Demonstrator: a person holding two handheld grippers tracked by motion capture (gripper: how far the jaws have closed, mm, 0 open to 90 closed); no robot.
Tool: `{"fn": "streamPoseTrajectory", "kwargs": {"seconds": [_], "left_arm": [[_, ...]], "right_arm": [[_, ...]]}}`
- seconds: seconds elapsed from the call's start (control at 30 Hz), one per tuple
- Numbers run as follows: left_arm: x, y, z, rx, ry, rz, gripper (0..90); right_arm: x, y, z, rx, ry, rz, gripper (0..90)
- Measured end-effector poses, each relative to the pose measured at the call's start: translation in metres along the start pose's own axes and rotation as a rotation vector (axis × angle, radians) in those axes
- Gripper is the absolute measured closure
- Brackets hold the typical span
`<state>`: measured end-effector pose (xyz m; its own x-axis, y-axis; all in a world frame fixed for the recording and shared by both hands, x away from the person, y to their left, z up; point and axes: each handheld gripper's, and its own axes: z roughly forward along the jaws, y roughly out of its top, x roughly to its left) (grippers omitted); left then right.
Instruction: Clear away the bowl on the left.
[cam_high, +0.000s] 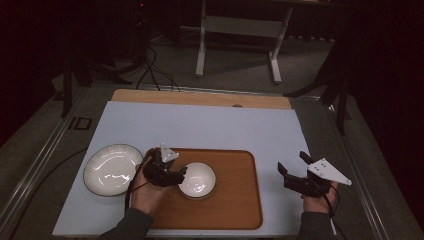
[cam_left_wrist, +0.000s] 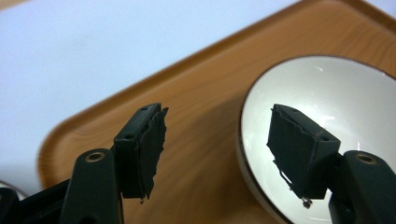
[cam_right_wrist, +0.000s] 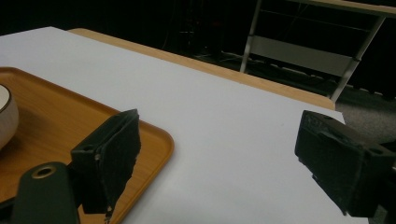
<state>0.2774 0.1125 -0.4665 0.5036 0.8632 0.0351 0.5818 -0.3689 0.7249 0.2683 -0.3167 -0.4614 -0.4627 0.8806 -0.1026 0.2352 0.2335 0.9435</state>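
A white bowl (cam_high: 197, 180) sits on a wooden tray (cam_high: 235, 200) near the front of the table. My left gripper (cam_high: 179, 175) hovers at the bowl's left rim, jaws wide open. In the left gripper view, one jaw is over the tray (cam_left_wrist: 201, 116) and the other over the inside of the bowl (cam_left_wrist: 336, 93), neither pad touching the rim. My right gripper (cam_high: 292, 162) is held open to the right of the tray over the white mat, nothing between its jaws. The right gripper view (cam_right_wrist: 219, 144) shows the tray's corner (cam_right_wrist: 56, 112) and the bowl's edge (cam_right_wrist: 7, 114) at the left.
A white plate (cam_high: 112, 169) with a dark rim lies on the mat just left of the tray. The white mat (cam_high: 200, 125) covers a wooden tabletop; bare mat stretches behind the tray. A desk frame (cam_high: 240, 30) and cables stand on the floor beyond.
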Motion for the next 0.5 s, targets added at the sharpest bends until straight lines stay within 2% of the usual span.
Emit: {"fn": "streamPoseTrajectory", "kwargs": {"seconds": [0.27, 0.5], "left_arm": [[0.016, 0.0, -0.017, -0.065, 0.029, -0.029, 34.3], [0.034, -0.003, -0.034, -0.129, 0.059, -0.073, 32.4]], "right_arm": [[0.0, 0.0, 0.0, 0.002, 0.001, 0.002, 13.8], [0.0, 0.0, 0.0, 0.001, 0.001, 0.002, 13.7]]}}
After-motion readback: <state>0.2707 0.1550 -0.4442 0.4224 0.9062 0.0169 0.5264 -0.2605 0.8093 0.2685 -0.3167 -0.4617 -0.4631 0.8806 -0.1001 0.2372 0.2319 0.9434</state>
